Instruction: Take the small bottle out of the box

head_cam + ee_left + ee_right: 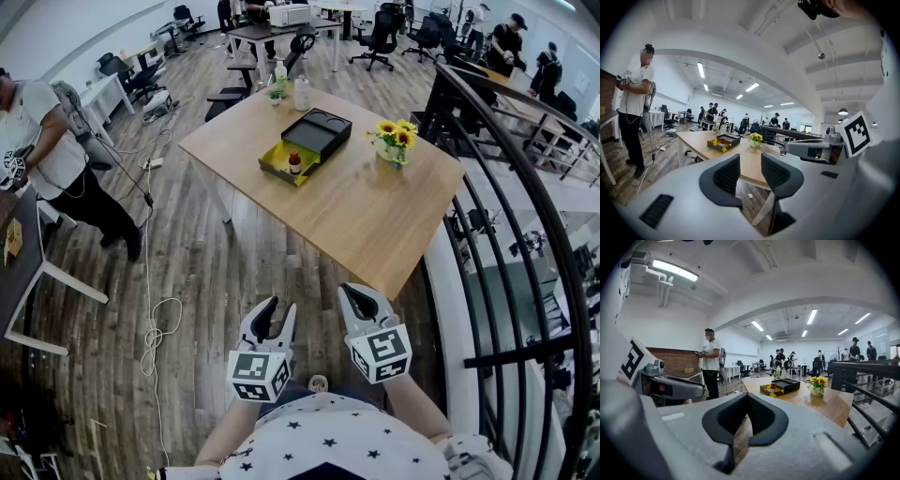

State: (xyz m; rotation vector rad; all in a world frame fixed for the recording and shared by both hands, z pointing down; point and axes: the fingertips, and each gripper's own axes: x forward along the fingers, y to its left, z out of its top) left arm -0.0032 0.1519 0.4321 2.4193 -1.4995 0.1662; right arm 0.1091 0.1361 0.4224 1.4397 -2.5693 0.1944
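On the near table, one box, one small bottle inside; left gripper agape, right gripper clenched, both empty.

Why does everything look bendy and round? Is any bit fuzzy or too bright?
Head view: the wide lens bows the railing and the table edge. Left gripper view: black corners ring the picture; the near left gripper looks a bit soft, the table beyond sharper. Right gripper view: the ceiling lamp glares white.
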